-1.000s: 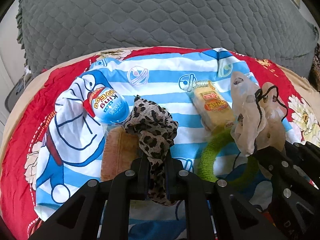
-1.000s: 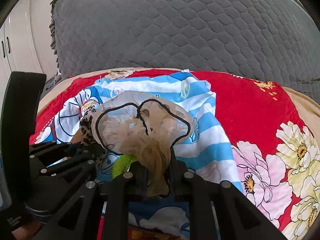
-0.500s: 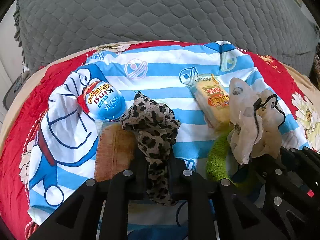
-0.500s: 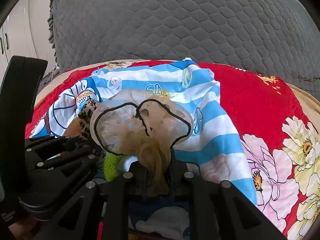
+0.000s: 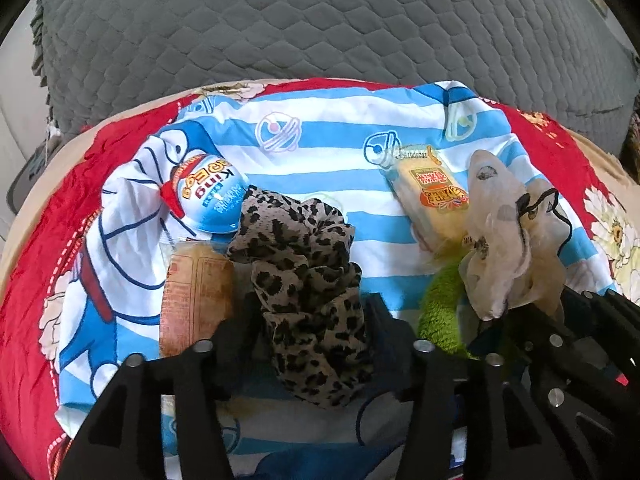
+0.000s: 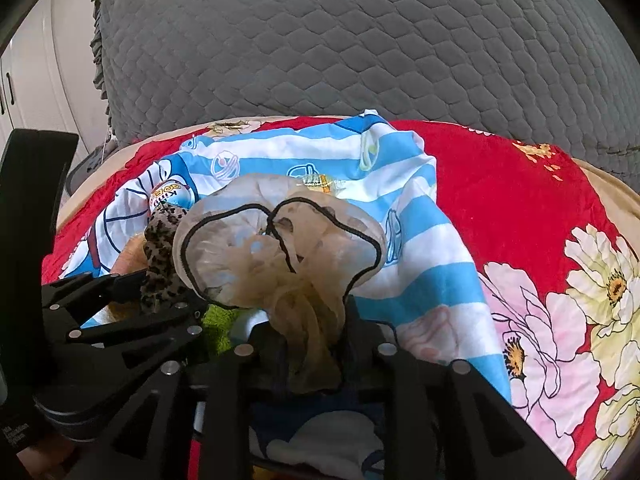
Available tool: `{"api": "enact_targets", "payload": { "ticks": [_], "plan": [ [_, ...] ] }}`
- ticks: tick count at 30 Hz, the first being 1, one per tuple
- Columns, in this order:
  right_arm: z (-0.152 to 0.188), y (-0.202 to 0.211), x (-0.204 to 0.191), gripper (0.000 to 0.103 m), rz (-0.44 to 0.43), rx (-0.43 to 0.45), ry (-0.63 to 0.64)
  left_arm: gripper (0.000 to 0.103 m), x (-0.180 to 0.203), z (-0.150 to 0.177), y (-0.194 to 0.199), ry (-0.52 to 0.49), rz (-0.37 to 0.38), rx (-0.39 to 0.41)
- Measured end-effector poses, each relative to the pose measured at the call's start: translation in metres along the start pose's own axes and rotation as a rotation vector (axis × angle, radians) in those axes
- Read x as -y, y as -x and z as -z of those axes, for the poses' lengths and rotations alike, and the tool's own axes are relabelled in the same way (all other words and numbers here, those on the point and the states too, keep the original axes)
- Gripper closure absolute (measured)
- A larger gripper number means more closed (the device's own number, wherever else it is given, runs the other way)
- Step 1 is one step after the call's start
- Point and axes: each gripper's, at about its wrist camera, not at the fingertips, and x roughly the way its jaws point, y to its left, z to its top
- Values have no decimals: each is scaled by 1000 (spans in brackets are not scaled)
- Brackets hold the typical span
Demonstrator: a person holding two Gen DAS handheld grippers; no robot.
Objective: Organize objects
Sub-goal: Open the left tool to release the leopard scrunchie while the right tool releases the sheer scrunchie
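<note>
Leopard-print fabric scrunchie (image 5: 310, 284) standing between the two black fingers of the left gripper (image 5: 310, 336), whose jaws are opening; a gap shows on either side of the fabric, so the pads no longer press it. Its lower end rests on the blue-and-white striped cartoon-print cloth (image 5: 320, 152), which is spread over a red floral blanket (image 5: 124, 140) in front of a grey quilted cushion (image 5: 320, 20).

On the cloth, just left of the scrunchie, lies a brown wrapped bread bar (image 5: 196, 300); beyond it, touching the scrunchie's upper edge, a blue-and-white egg-shaped package with a red cap (image 5: 208, 196). To the right lie a yellow cake in clear wrapping (image 5: 434, 196) and a green fuzzy ring (image 5: 444, 308), partly hidden.

Sheer beige scrunchie with black-piped edge (image 6: 280, 248) rising from between the fingers of the right gripper (image 6: 310, 332). These jaws are also opening, yet they stand only slightly apart, and the gathered fabric fills the space between them; whether the pads still press on it cannot be told. In the left wrist view the same scrunchie appears at the right, above the green ring.
</note>
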Motion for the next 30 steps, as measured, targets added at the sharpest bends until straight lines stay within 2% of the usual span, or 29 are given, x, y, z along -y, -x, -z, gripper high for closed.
{"api": "enact_targets", "payload": {
  "ticks": [7,13,18,24,30],
  "plan": [
    [0,0,-1,66,0,4,-14,28,-7,0,4,16,-10,-4],
    [-1,3,-4,55,-9,4,-12,24,-15,2,9,25,-16,-8],
    [-2,12,-2,40,-7,11,-18,21,-19,6,16,30,-13,-10],
    [-5,24,0,29,-22,19,-24,19,-23,7,28,41,-2,6],
    [-9,36,-2,16,-27,33,-21,1,-34,10,42,76,-17,22]
  ]
}}
